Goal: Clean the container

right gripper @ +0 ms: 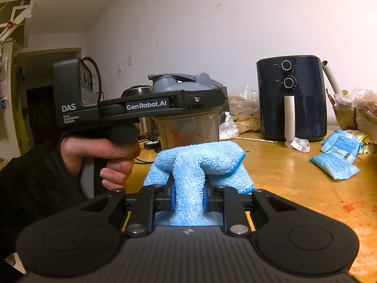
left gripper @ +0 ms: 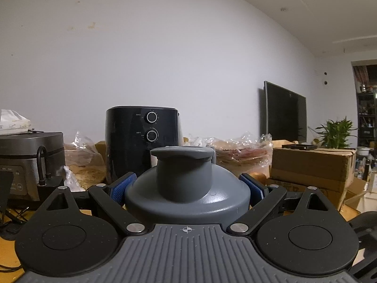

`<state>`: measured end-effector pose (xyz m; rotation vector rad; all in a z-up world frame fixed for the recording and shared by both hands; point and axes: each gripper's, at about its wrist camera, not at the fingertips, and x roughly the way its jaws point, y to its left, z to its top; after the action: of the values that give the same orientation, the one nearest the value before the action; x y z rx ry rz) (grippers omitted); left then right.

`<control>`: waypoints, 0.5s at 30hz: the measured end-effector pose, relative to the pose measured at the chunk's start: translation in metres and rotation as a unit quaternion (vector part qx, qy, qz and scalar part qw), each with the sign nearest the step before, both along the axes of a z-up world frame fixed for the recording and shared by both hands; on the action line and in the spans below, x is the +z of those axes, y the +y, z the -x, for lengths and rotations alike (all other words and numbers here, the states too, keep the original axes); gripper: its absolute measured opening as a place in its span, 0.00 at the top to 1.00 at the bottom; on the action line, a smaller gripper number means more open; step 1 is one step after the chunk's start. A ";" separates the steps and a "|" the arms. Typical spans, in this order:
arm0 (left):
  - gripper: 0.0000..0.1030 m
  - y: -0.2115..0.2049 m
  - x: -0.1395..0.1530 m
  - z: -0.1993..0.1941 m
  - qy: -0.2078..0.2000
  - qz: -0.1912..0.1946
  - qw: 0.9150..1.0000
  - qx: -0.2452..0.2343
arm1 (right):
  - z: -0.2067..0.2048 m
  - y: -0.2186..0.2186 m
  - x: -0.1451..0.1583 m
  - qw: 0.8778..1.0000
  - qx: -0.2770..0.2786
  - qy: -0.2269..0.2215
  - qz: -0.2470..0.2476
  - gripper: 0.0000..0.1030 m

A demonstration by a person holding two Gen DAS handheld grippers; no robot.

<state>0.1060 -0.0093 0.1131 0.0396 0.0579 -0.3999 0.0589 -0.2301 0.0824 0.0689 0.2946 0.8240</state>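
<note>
Wooden counter (right gripper: 294, 169), air fryer (right gripper: 291, 99) behind. Left gripper (left gripper: 187, 186) clamped round grey shaker lid (left gripper: 186, 179); right gripper (right gripper: 188, 199) pinching blue cloth (right gripper: 200, 162) just before dirty cup (right gripper: 188, 129). Keep bottle steady, wipe firmly.

Left gripper (right gripper: 179, 103) housing reads "DAS", small "Data Acquisition System" below, and "GenRobot.AI" along its arm; air fryer (right gripper: 291, 99) dial markings too small to read.

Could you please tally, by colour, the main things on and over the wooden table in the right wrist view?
Light blue: 4, cloth plus 3 packets
Dark navy: 1, air fryer
Grey-lidded: 1, container
Black: 2, left gripper and right gripper
Total: 8
</note>
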 end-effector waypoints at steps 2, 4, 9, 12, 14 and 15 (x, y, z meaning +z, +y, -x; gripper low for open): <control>0.08 0.001 -0.001 -0.001 -0.002 0.001 1.000 -0.006 | -0.002 0.002 0.000 1.000 0.000 0.000 0.003 0.82; 0.08 0.003 -0.001 -0.002 -0.001 0.001 1.000 -0.015 | -0.003 0.002 0.002 1.000 -0.001 -0.001 0.004 0.82; 0.08 0.007 0.000 -0.005 0.002 0.000 0.999 -0.038 | -0.002 0.002 0.005 1.000 -0.001 -0.006 0.005 0.81; 0.08 0.010 0.000 -0.006 0.003 0.000 0.999 -0.054 | -0.001 0.003 0.008 1.000 0.003 -0.011 0.005 0.82; 0.08 0.011 -0.001 -0.007 0.004 0.000 0.998 -0.062 | 0.000 0.004 0.009 1.000 0.007 -0.015 0.008 0.82; 0.08 0.011 -0.001 -0.007 0.004 0.000 0.998 -0.063 | 0.001 0.005 0.010 1.000 0.009 -0.017 0.010 0.82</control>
<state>0.1129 0.0018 0.1124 0.0411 0.0627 -0.5260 0.0582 -0.2251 0.0925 0.0344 0.2713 0.8387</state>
